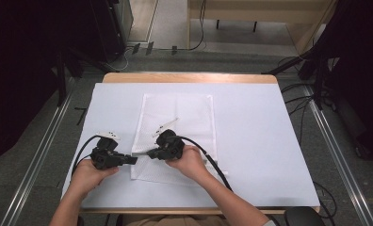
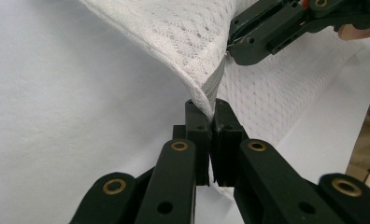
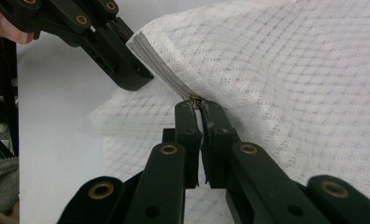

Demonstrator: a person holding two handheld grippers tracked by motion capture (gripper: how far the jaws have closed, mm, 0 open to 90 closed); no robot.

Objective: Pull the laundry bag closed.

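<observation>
White sheet covering wooden table, grey floor, metal rails, loose cables

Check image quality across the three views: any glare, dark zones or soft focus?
High view: the white table cover is evenly lit with no glare, and the room's far corners fall to black. Left gripper view: the mesh laundry bag is sharp, the cover behind it washed out. Right gripper view: the zipper pull is sharp, while the mesh goes soft towards the top right.
</observation>
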